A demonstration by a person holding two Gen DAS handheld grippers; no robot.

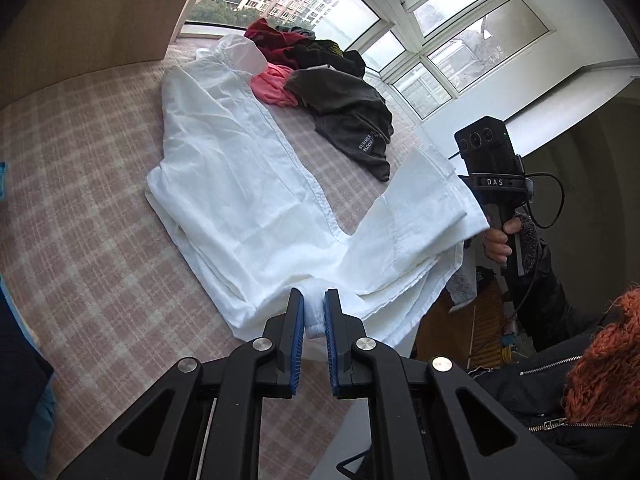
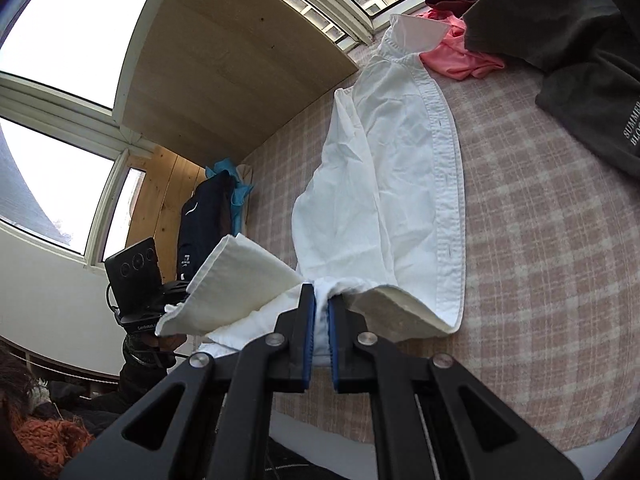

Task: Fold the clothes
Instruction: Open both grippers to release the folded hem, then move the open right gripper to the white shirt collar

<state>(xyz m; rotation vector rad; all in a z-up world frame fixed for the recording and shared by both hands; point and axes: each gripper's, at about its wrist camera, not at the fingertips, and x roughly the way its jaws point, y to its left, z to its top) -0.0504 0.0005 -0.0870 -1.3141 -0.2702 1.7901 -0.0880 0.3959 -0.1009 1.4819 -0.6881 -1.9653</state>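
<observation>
A white button-up shirt point(image 1: 224, 168) lies partly folded lengthwise on the pink checked bed cover point(image 1: 88, 240), collar toward the window. My left gripper point(image 1: 313, 298) is shut on a bunch of the shirt's hem at the near edge. In the right wrist view the same shirt point(image 2: 380, 184) stretches away, and my right gripper point(image 2: 322, 294) is shut on its lower hem, lifting the cloth off the cover. The right gripper's black body point(image 1: 492, 168) shows at the right of the left wrist view, half hidden behind a raised flap of shirt.
A pile of clothes sits beyond the collar: dark grey top point(image 1: 352, 120), pink garment point(image 1: 272, 84), dark red one point(image 1: 272, 40). Dark blue and teal clothes point(image 2: 212, 208) lie by the wooden headboard point(image 2: 224, 64). The bed edge runs close below both grippers. Windows stand behind.
</observation>
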